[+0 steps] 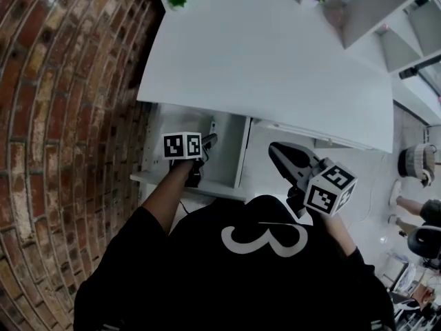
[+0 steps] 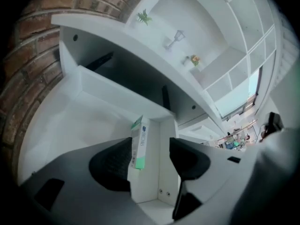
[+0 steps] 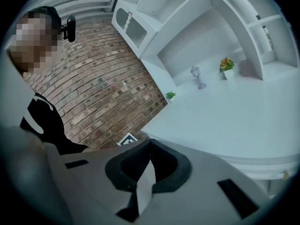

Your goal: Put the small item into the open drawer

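Looking down into the open drawer [image 2: 70,121], I have my left gripper [image 2: 150,156] spread wide over it, nearer than the closed, empty right gripper [image 3: 149,144]. The small box [image 2: 139,142] is upright between the left jaws, close by the left pad, in the drawer's right corner.

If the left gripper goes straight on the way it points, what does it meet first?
Most likely the small white-and-green box, which stands upright between the open jaws of the left gripper. Behind it is the white wall of the drawer. Depth is hard to judge.
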`<action>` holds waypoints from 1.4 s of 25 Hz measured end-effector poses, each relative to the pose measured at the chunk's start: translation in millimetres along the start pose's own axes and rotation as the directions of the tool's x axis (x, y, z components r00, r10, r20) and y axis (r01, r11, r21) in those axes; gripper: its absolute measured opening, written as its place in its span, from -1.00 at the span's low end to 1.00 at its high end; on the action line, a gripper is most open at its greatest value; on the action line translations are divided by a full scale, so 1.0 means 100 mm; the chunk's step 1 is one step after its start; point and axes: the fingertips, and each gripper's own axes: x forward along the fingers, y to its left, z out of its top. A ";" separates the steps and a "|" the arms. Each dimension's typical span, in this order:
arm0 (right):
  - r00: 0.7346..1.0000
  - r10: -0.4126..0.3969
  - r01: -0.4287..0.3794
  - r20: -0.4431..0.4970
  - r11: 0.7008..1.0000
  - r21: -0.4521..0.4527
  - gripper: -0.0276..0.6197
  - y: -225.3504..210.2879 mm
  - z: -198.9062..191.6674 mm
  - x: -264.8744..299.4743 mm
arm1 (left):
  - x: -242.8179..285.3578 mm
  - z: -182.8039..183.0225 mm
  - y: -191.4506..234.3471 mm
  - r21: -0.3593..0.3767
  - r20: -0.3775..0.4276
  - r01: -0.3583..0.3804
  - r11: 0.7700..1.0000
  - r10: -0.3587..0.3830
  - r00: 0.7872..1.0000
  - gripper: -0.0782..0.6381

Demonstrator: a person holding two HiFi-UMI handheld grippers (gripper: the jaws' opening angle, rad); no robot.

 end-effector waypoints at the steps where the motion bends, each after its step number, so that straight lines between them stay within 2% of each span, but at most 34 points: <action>1: 1.000 0.008 -0.008 -0.002 1.000 -0.007 -0.88 0.02 0.02 0.02 | -0.08 0.05 -0.04 -0.010 0.028 0.015 1.000 -0.015 0.999 -0.13; 5: 0.999 0.046 -0.046 -0.009 0.998 -0.033 -0.88 0.15 0.11 0.08 | -0.46 0.24 -0.28 -0.012 0.124 0.090 0.996 -0.088 0.988 -0.13; 10: 0.997 0.082 -0.082 -0.003 0.992 -0.093 -0.88 0.28 0.28 0.15 | -1.09 0.47 -0.79 0.124 0.227 0.174 0.977 -0.198 0.953 -0.34; 15: 0.988 0.150 -0.147 0.024 0.983 -0.113 -0.88 0.46 0.42 0.19 | -1.64 0.63 -1.15 0.245 0.309 0.157 0.957 -0.231 0.923 -0.59; 18: 0.980 0.193 -0.187 0.047 0.976 -0.114 -0.88 0.57 0.49 0.17 | -1.86 0.66 -1.37 0.288 0.334 0.177 0.941 -0.272 0.902 -0.74; 22: 0.972 0.224 -0.213 0.075 0.969 -0.128 -0.89 0.66 0.57 0.14 | -2.11 0.68 -1.69 0.320 0.355 0.268 0.909 -0.377 0.855 -0.77; 27: 0.960 0.254 -0.236 0.114 0.960 -0.149 -0.89 0.78 0.68 0.05 | -2.38 0.73 -1.94 0.405 0.398 0.269 0.874 -0.433 0.809 -0.77; 32: 0.946 0.287 -0.258 0.152 0.948 -0.185 -0.89 0.91 0.76 -0.10 | -2.50 0.70 -2.09 0.467 0.402 0.238 0.852 -0.444 0.801 -0.77; 35: 0.944 0.286 -0.254 0.163 0.948 -0.191 -0.89 0.92 0.76 -0.15 | -2.53 0.68 -2.15 0.474 0.402 0.246 0.845 -0.457 0.794 -0.77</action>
